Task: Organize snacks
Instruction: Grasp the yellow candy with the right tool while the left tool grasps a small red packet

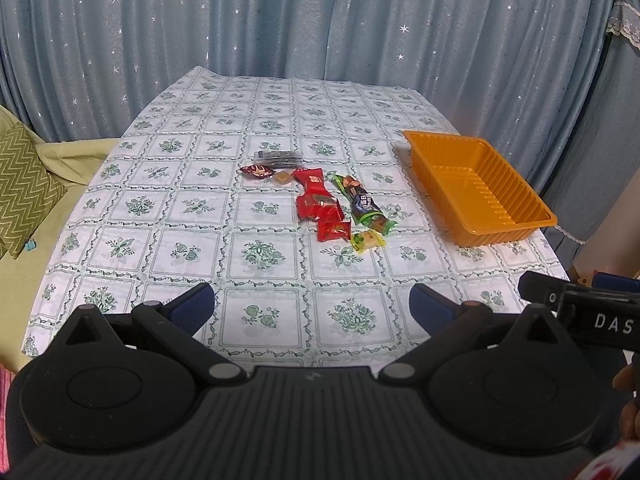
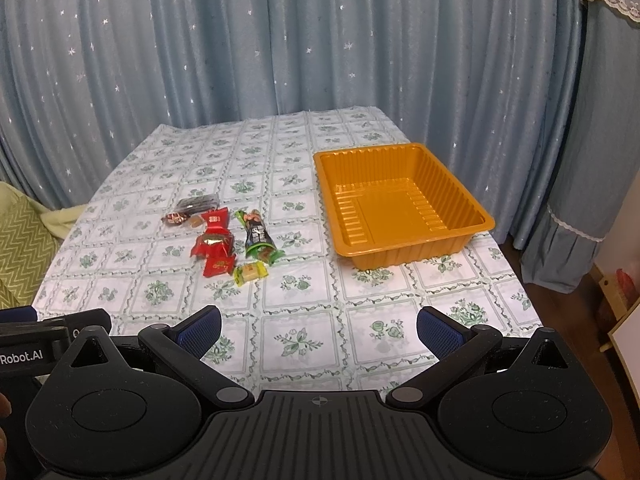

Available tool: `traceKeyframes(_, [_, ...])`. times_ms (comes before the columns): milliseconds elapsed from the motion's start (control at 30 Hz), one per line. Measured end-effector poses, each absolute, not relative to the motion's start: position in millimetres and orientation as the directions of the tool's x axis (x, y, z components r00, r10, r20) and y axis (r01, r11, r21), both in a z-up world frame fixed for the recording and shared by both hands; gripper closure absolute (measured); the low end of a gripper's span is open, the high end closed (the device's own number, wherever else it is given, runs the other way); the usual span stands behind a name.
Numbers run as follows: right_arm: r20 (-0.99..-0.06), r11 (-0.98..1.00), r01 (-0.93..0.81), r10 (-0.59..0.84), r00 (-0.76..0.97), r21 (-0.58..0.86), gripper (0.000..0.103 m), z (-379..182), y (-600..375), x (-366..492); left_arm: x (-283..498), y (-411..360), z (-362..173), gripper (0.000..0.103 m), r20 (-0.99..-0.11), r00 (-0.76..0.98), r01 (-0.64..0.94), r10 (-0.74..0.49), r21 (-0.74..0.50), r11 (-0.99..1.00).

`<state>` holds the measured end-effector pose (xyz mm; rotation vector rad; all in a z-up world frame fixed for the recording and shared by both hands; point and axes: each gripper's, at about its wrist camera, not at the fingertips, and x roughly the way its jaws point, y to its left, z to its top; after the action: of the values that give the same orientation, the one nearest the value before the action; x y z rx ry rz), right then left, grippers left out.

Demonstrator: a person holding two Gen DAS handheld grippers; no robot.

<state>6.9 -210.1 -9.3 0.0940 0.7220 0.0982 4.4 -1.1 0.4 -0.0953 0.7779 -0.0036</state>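
Observation:
A cluster of wrapped snacks lies mid-table: red packets (image 1: 320,208) (image 2: 214,246), a green and black bar (image 1: 362,202) (image 2: 259,238), a small yellow candy (image 1: 368,240) (image 2: 250,272), a dark red candy (image 1: 256,170) (image 2: 174,218), a tan sweet (image 1: 281,177) and a dark clear-wrapped pack (image 1: 278,157) (image 2: 198,203). An empty orange tray (image 1: 516,222) (image 2: 416,254) stands to their right. My left gripper (image 1: 312,310) hovers open over the near edge, well short of the snacks. My right gripper (image 2: 319,332) is open too, holding nothing, near the table's front.
The table (image 1: 260,320) wears a white cloth with green flower squares. Blue starred curtains (image 1: 280,20) hang behind it. A green sofa with a zigzag cushion (image 1: 24,176) sits left. The right gripper's body (image 1: 580,312) shows beside my left one.

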Motion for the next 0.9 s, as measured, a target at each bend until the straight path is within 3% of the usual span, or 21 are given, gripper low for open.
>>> traceKeyframes(533, [-0.645, 0.98, -0.101, 0.188, 0.741, 0.17, 0.001, -57, -196, 65, 71, 31, -54, 0.001, -0.733, 0.677, 0.002, -0.067, -0.09, 0.996])
traceKeyframes(633, [-0.65, 0.975, -0.118, 0.212, 0.73, 0.186, 0.019, -70, -189, 85, 90, 39, -65, 0.006, -0.738, 0.671, 0.0, -0.069, -0.093, 0.996])
traceKeyframes(900, [-0.668, 0.963, -0.195, 0.271, 0.693, 0.188, 0.032, -113, -161, 138, 138, 57, -89, 0.008, -0.744, 0.665, -0.008, -0.068, -0.098, 0.995])
